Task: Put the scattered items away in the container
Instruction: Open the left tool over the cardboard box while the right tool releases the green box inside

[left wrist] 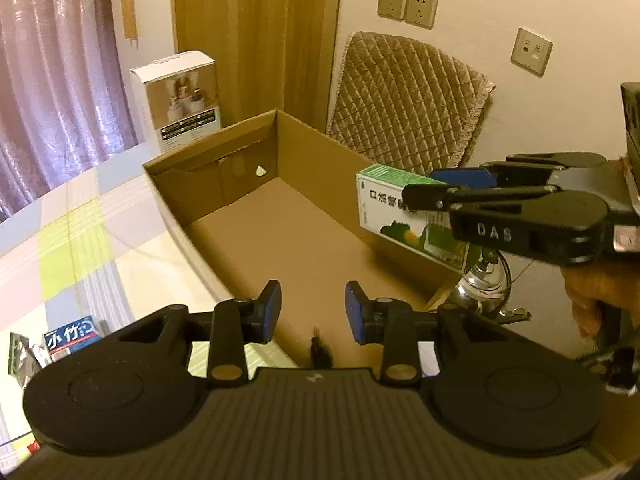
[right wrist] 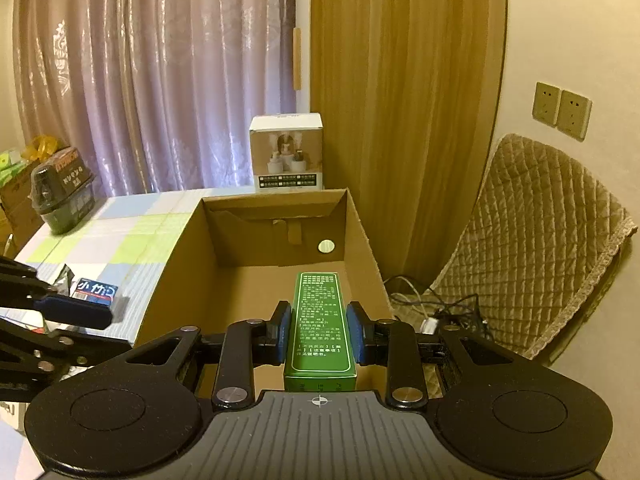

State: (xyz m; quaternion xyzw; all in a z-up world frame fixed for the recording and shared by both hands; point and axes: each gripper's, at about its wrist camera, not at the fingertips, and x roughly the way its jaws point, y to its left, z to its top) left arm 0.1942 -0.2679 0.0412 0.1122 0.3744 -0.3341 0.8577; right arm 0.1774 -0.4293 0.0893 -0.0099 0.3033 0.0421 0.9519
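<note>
An open brown cardboard box (left wrist: 288, 240) stands on the checked table; it also shows in the right wrist view (right wrist: 248, 280), with nothing lying in it. My right gripper (right wrist: 318, 328) is shut on a green and white medicine box (right wrist: 320, 320) and holds it over the box's near right rim; from the left wrist view the medicine box (left wrist: 396, 212) hangs above the right wall, held by the right gripper (left wrist: 448, 184). My left gripper (left wrist: 314, 310) is open and empty over the box's near end. A small blue box (right wrist: 94, 292) lies on the table left of the cardboard box.
A white product carton (right wrist: 286, 152) stands behind the cardboard box. A dark package (right wrist: 62, 192) sits at the table's far left. A quilted chair (right wrist: 528, 248) and cables (right wrist: 432, 308) are to the right. A foil packet (left wrist: 24, 356) lies by the blue box (left wrist: 72, 338).
</note>
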